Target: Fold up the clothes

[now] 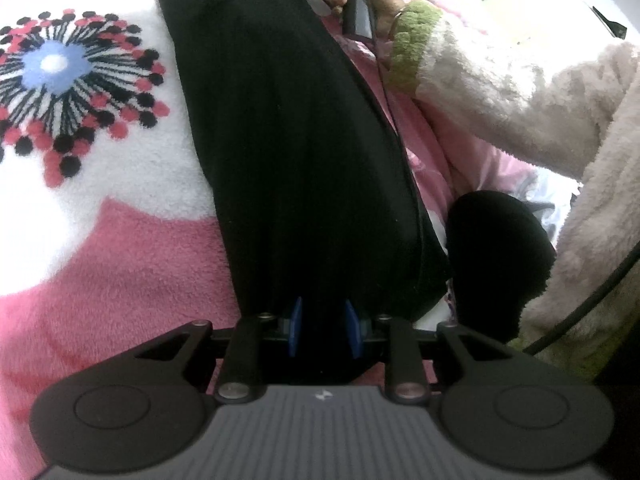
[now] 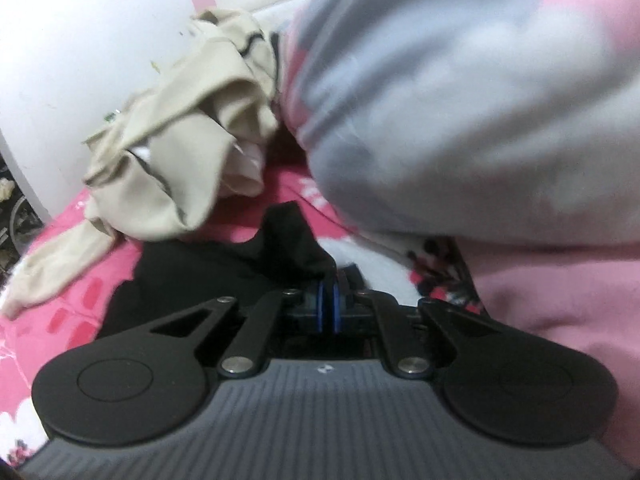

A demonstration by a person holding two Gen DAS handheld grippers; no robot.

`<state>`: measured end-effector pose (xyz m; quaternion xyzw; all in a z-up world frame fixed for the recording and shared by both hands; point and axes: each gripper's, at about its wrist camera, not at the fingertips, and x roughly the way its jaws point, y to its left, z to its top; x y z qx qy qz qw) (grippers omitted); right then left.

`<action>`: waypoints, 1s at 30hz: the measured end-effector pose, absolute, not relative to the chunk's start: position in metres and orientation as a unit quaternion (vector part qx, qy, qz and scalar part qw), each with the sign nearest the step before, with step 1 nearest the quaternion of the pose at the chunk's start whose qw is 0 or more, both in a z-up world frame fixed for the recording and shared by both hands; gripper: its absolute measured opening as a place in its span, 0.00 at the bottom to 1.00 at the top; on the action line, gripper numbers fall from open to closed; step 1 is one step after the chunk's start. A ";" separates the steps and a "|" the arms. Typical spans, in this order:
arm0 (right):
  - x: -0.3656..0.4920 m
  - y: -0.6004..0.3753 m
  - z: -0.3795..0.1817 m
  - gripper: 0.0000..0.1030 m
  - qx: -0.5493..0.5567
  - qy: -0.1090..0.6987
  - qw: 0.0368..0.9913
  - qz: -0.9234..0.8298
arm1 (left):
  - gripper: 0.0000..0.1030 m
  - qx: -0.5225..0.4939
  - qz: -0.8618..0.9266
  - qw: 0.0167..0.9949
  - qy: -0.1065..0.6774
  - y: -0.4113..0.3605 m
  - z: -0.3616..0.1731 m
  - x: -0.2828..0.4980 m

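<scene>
Left wrist view: left gripper [image 1: 325, 326] jaws clamped on the near end of the black garment [image 1: 288, 140], which runs straight ahead of the jaws over the pink blanket [image 1: 120, 264], stretched, not yet folded. Right wrist view: right gripper [image 2: 331, 300] jaws closed, pinching a black edge; beige clothes [image 2: 168, 152] ahead-left lie crumpled, so most folding looks left.

Black garment [image 1: 288, 152] on pink-and-white flowered blanket [image 1: 100, 240]
</scene>
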<state>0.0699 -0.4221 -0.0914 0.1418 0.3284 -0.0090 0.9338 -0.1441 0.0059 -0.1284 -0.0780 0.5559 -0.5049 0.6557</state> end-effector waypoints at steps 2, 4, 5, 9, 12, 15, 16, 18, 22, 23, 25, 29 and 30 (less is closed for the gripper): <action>0.071 -0.426 -0.097 0.08 0.142 0.333 0.932 -0.022 | 0.24 -0.078 -0.504 0.657 0.555 0.006 -0.127 -0.145; 0.070 -0.431 -0.098 0.30 0.146 0.335 0.930 -0.033 | 0.24 -0.079 -0.503 0.658 0.555 0.005 -0.125 -0.146; 0.067 -0.433 -0.096 0.30 0.150 0.334 0.930 -0.035 | 0.24 -0.080 -0.502 0.659 0.555 0.004 -0.125 -0.146; 0.053 -0.435 -0.084 0.30 0.148 0.333 0.930 -0.044 | 0.24 -0.079 -0.502 0.661 0.553 0.005 -0.121 -0.147; 0.035 -0.432 -0.071 0.30 0.132 0.331 0.933 -0.052 | 0.24 -0.080 -0.501 0.662 0.551 0.011 -0.121 -0.148; 0.010 -0.430 -0.056 0.30 0.131 0.329 0.934 -0.053 | 0.24 -0.083 -0.498 0.665 0.550 0.013 -0.119 -0.149; 0.002 -0.430 -0.053 0.30 0.144 0.338 0.929 -0.043 | 0.24 -0.084 -0.497 0.667 0.549 0.014 -0.119 -0.150; -0.016 -0.431 -0.051 0.30 0.181 0.367 0.912 -0.011 | 0.24 -0.088 -0.493 0.669 0.549 0.015 -0.118 -0.151; -0.047 -0.417 -0.067 0.29 0.218 0.433 0.874 0.021 | 0.24 -0.089 -0.486 0.677 0.545 0.019 -0.115 -0.155; -0.054 -0.413 -0.071 0.28 0.212 0.443 0.871 0.020 | 0.24 -0.086 -0.485 0.680 0.543 0.020 -0.113 -0.157; -0.064 -0.409 -0.079 0.23 0.210 0.456 0.865 0.021 | 0.23 -0.081 -0.482 0.686 0.539 0.020 -0.110 -0.159; -0.070 -0.404 -0.088 0.03 0.212 0.462 0.861 0.022 | 0.10 -0.066 -0.470 0.703 0.530 0.025 -0.102 -0.162; -0.072 -0.404 -0.085 0.00 0.215 0.458 0.862 0.023 | 0.10 -0.064 -0.467 0.706 0.529 0.026 -0.100 -0.163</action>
